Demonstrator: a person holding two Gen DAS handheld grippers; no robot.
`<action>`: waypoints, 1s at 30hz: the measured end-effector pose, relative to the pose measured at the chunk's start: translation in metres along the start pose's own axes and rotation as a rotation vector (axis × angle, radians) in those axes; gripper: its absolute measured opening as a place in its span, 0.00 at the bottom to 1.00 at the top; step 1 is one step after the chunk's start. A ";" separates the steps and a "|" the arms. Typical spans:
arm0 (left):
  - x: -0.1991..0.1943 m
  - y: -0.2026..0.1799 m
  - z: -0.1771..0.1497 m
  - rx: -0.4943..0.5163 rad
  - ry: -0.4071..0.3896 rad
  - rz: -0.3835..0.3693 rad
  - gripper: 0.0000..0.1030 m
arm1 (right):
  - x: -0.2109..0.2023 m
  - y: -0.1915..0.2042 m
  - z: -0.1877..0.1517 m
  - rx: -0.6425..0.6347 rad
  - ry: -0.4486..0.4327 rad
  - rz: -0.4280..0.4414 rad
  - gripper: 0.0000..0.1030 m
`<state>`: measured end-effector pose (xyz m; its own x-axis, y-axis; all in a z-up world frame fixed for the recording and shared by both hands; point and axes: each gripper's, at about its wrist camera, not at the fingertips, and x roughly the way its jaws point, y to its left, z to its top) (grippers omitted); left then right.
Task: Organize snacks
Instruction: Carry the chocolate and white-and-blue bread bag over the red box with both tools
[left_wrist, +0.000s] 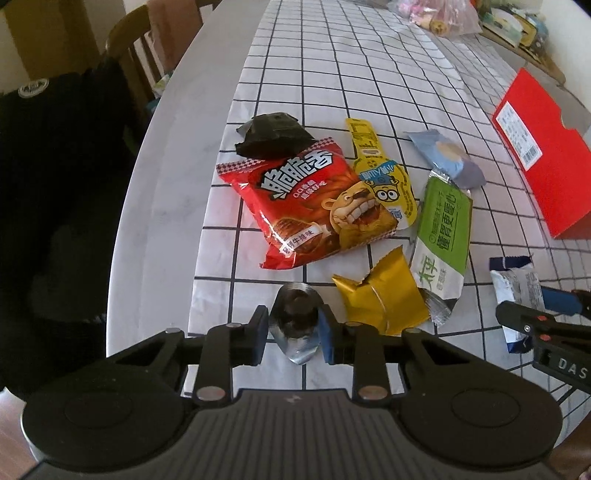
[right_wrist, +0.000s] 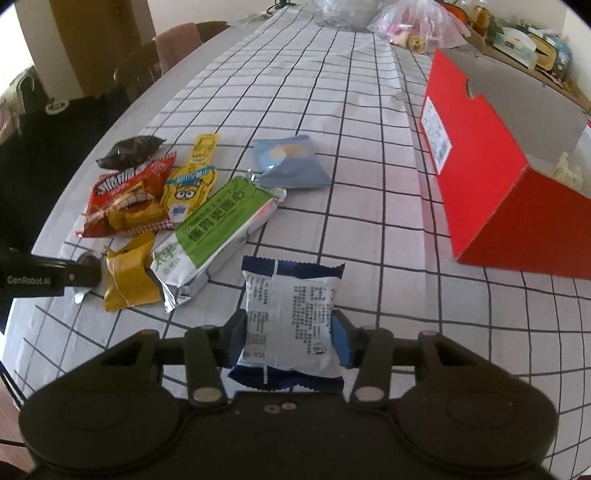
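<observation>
Snacks heaped on checked tablecloth (right_wrist: 332, 110) | left gripper (left_wrist: 293, 326) pinches silver-wrapped candy (left_wrist: 295, 317) at pile's 6 o'clock | right gripper (right_wrist: 290, 332) clamps blue-and-white packet (right_wrist: 291, 314) across its sides, likely for red box (right_wrist: 480, 177) standing open at 2 o'clock | 2 picks underway, rest unsorted.

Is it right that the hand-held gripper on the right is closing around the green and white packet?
Not quite: in the right wrist view, the right hand-held gripper is closing around the blue and white packet. The green and white packet lies untouched.
</observation>
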<state>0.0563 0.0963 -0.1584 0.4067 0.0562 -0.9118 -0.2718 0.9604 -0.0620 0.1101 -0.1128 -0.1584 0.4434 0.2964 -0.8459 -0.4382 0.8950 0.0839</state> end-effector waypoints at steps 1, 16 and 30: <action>-0.001 0.000 0.000 -0.011 0.001 -0.002 0.27 | -0.003 -0.001 0.000 0.005 -0.005 0.004 0.45; -0.053 -0.008 0.003 -0.061 -0.068 -0.083 0.27 | -0.062 -0.031 0.010 0.064 -0.082 0.067 0.45; -0.102 -0.091 0.045 0.038 -0.194 -0.186 0.27 | -0.114 -0.094 0.036 0.086 -0.188 0.044 0.45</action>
<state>0.0788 0.0150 -0.0411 0.6069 -0.0745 -0.7913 -0.1453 0.9684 -0.2027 0.1287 -0.2183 -0.0511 0.5667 0.3855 -0.7281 -0.3956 0.9025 0.1700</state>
